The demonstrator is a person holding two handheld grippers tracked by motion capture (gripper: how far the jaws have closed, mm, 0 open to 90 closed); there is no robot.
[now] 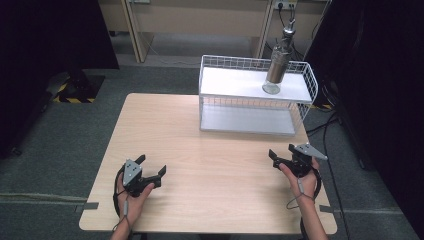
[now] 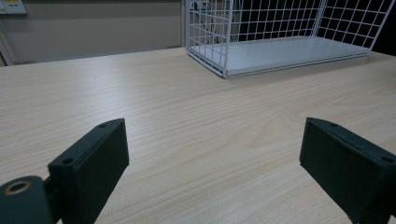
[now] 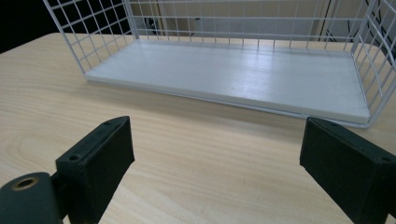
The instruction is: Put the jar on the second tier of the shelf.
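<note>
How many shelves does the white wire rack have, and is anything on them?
2. The upper shelf of the white wire rack carries a metallic bottle near its right end; the lower shelf, resting on the table, is bare.

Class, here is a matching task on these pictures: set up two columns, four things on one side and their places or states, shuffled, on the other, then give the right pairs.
Things:
1. metal bottle
2. wire rack
3. left tool
4. right tool

Places or states:
A. open, near the table's right edge
B. stands on the top shelf
C. open, at the table's front left
D. at the table's far side

Pairs: 1-B, 2-D, 3-C, 4-A
</note>
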